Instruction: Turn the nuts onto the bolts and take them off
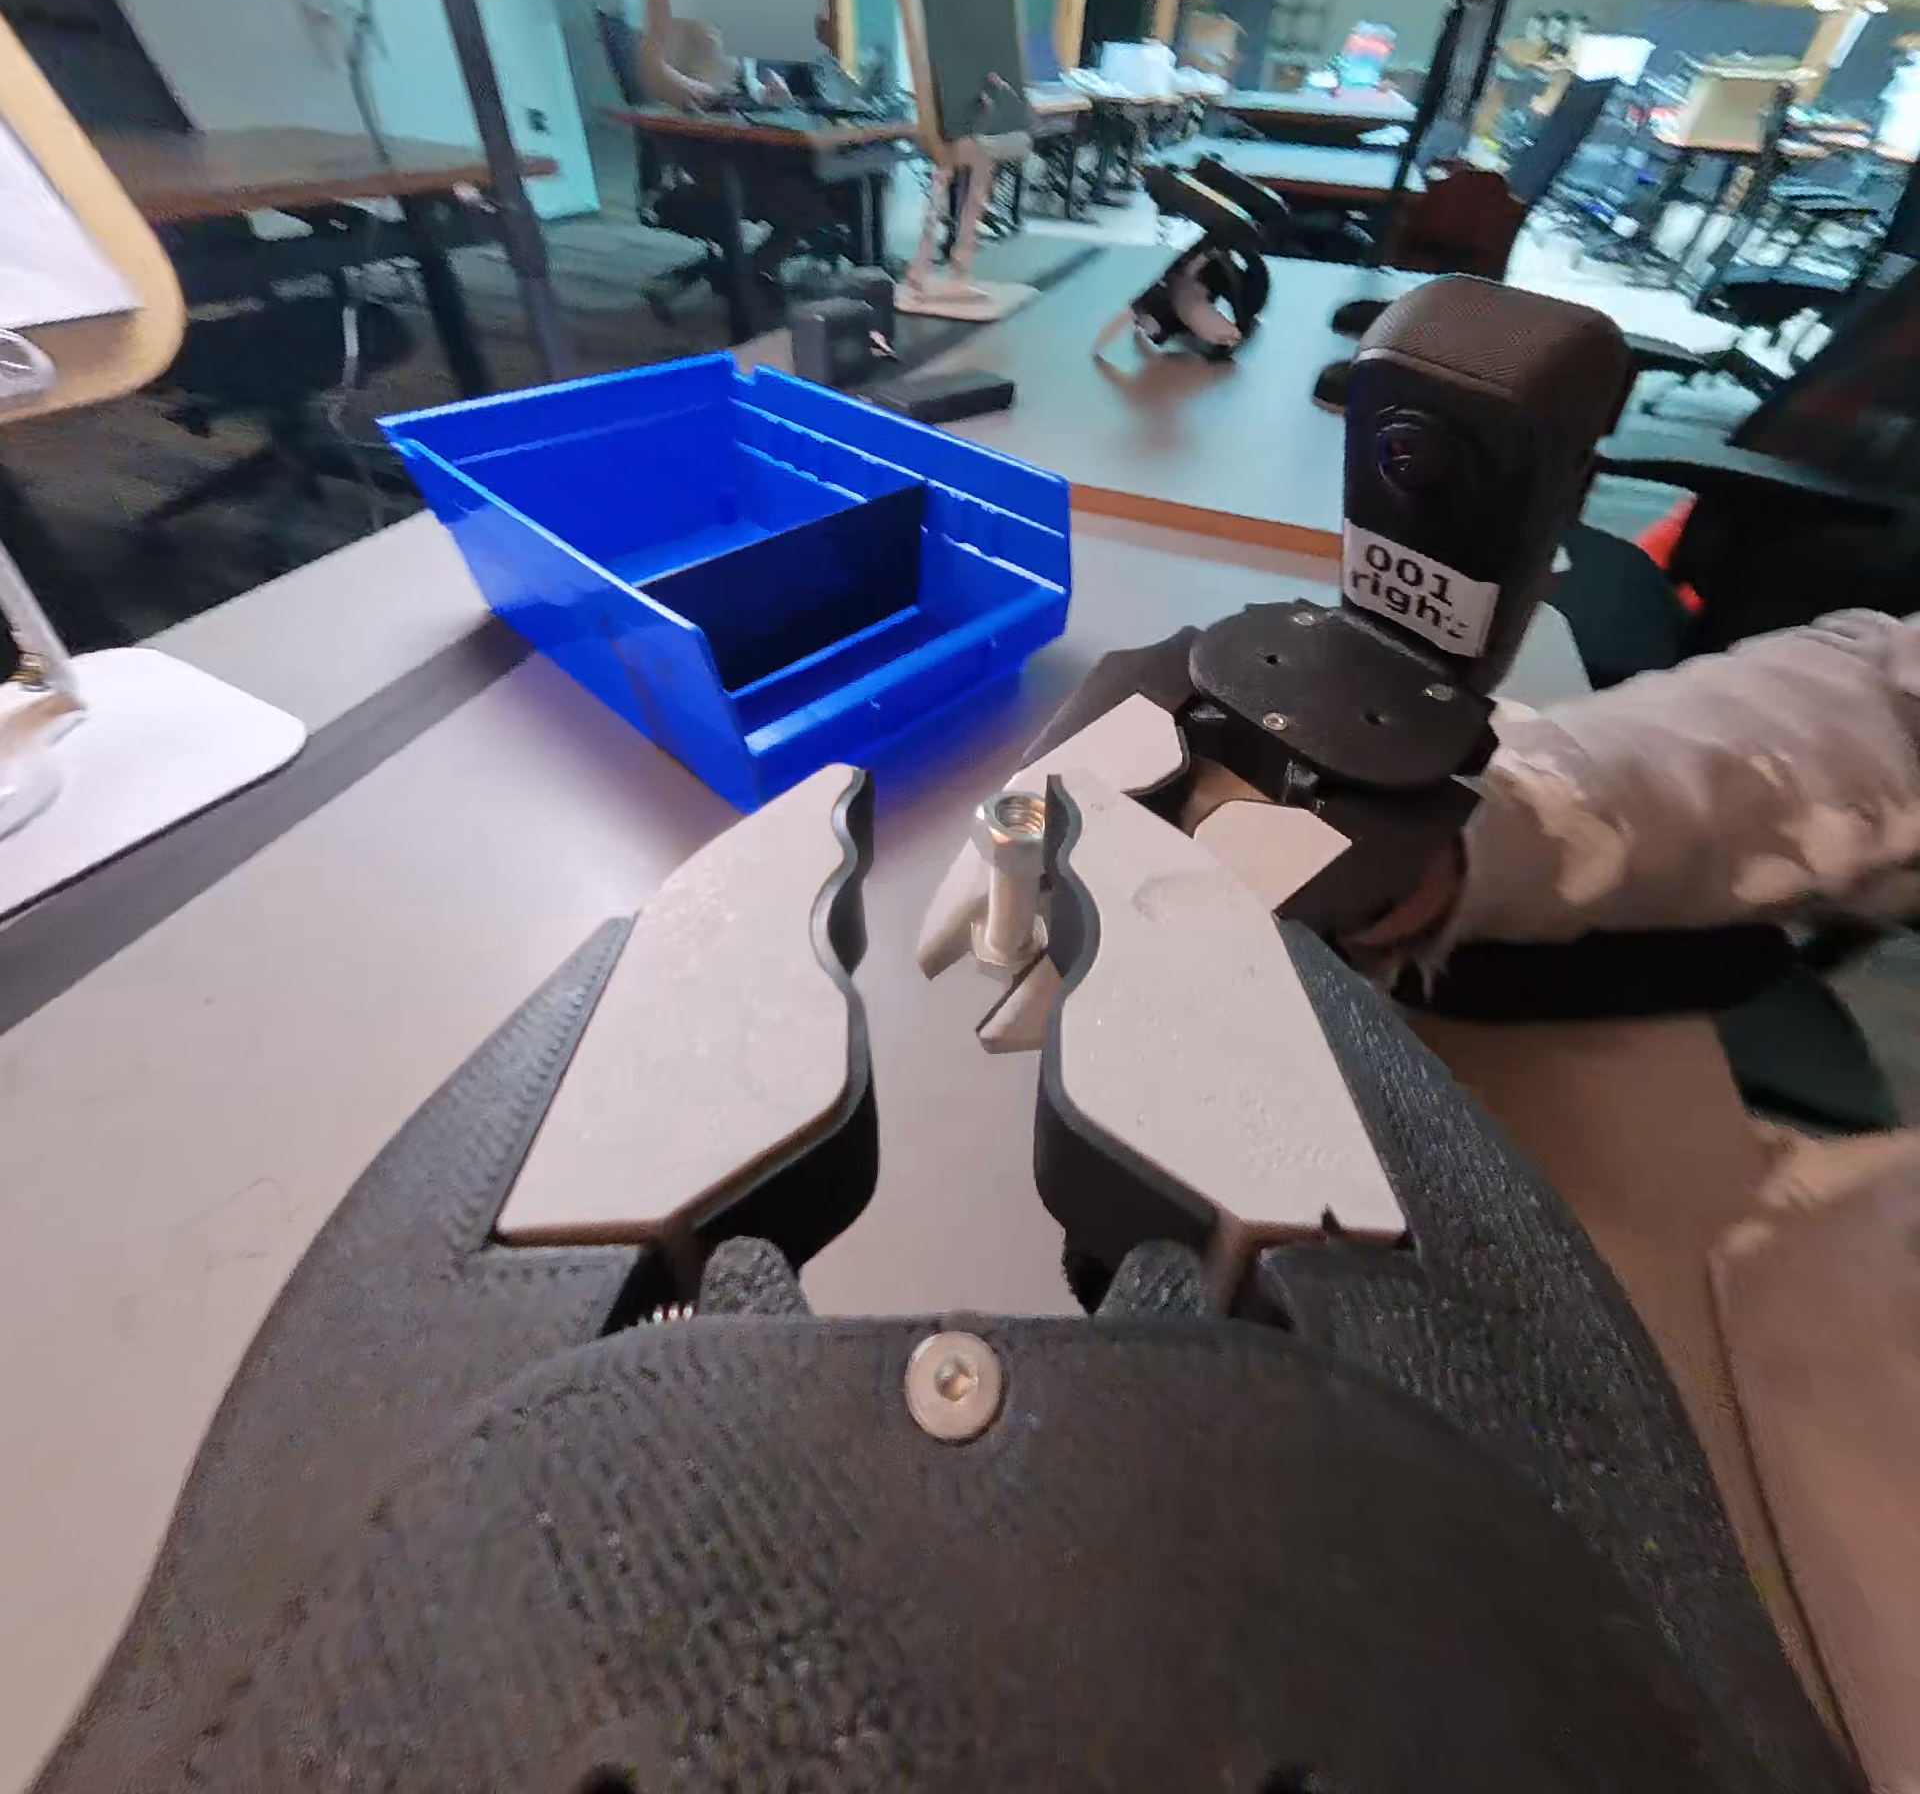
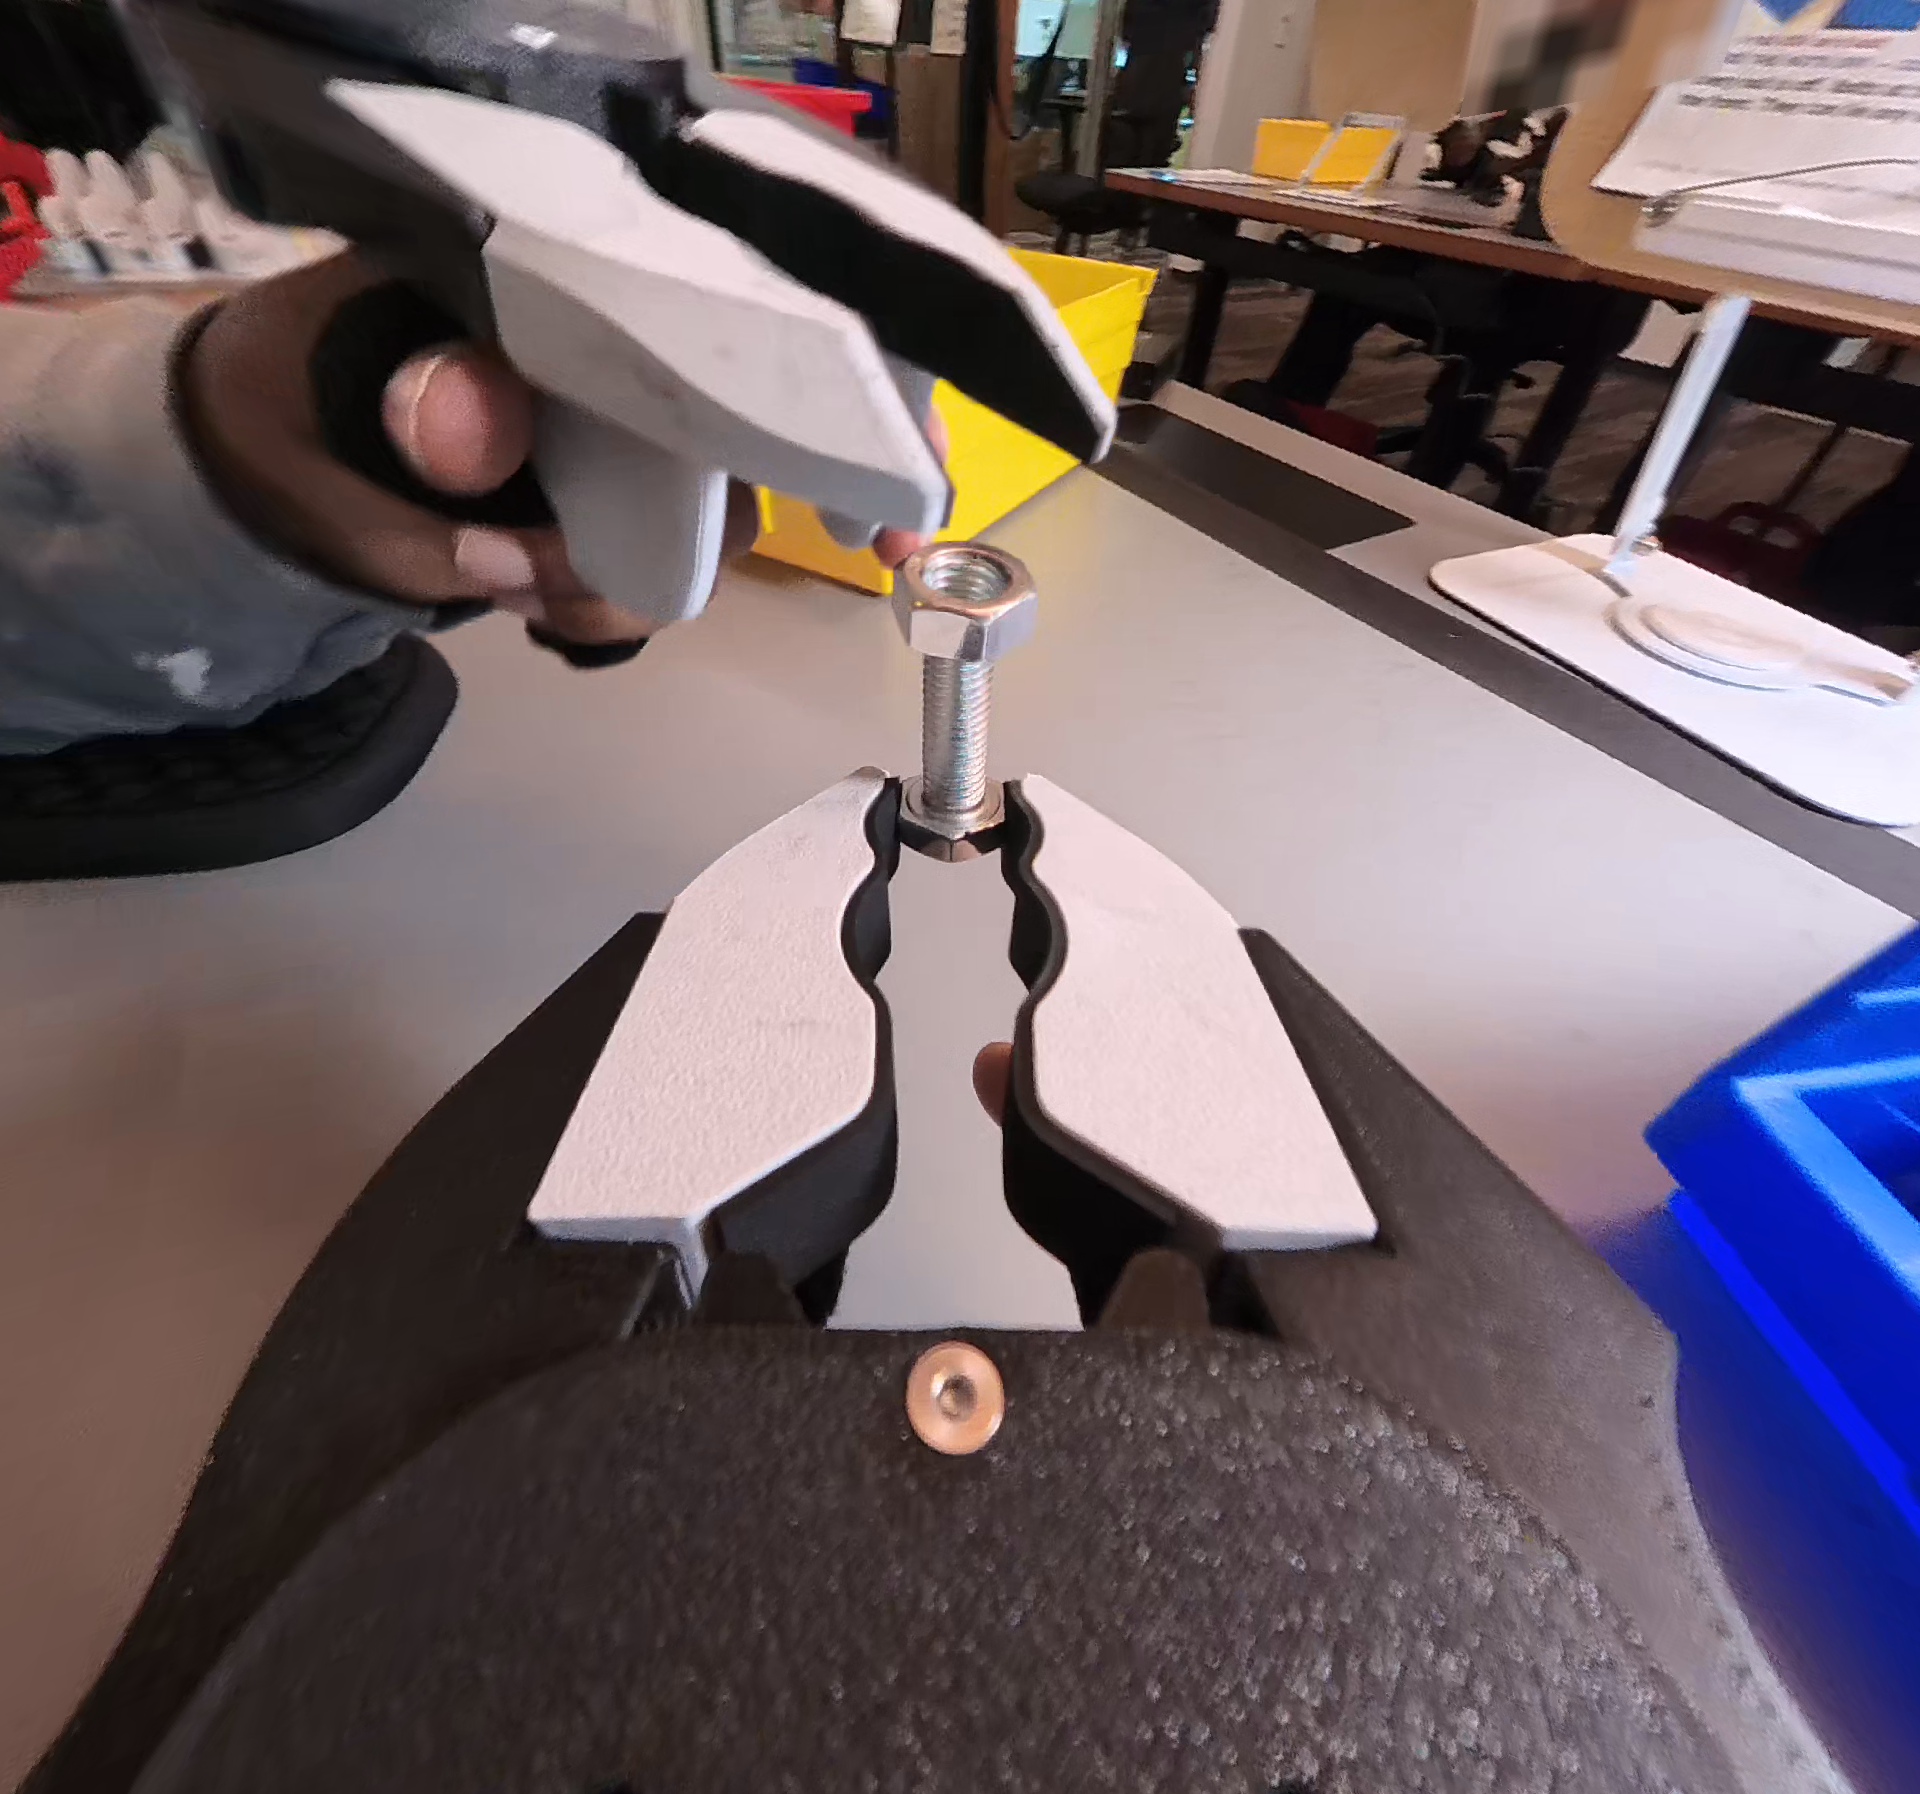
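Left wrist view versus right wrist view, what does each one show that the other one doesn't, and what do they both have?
Only the left wrist view shows the whole blue bin with its black divider, and the camera atop the right gripper.

Only the right wrist view shows the yellow bin behind the left gripper, and the bolt's threads up close.

Both show the upright bolt with its head clamped in the right gripper, the nut at its top, the open left gripper near the nut, and the grey table.
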Available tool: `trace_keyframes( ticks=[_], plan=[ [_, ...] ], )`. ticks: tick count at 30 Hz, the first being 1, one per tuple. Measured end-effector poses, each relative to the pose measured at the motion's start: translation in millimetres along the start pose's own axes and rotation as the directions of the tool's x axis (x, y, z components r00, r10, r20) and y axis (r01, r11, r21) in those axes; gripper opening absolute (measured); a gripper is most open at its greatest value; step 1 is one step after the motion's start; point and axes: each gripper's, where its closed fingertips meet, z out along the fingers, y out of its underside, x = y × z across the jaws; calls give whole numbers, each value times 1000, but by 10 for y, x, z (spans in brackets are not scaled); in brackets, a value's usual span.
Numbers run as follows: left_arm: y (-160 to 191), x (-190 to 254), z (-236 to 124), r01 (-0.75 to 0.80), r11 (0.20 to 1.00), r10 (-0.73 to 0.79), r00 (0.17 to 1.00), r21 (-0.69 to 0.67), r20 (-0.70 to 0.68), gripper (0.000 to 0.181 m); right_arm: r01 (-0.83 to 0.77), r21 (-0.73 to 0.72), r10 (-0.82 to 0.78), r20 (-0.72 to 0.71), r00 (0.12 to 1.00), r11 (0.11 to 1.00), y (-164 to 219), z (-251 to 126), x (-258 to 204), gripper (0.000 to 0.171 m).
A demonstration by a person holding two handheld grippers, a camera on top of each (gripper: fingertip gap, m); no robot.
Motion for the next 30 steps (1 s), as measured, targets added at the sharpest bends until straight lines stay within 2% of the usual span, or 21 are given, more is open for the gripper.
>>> trace_keyframes(
  ticks=[4,9,17,30],
  plan=[
    [-5,29,78,-9,998,2,995,70,95,32,-23,-6,22,-55,998,1000,1,-32,114,18],
    [106,13,144,-6,999,0,993,50,115,30,-12,-34,10,-69,998,999,37,-26,135,18],
    [3,-210,12,-1,996,-13,986,87,165,25,-3,-41,1,-60,998,999,50,-19,127,19],
    [46,-613,-114,19,996,-42,958,83,284,25,-15,-30,13,-56,998,999,33,-24,131,18]
  ],
)
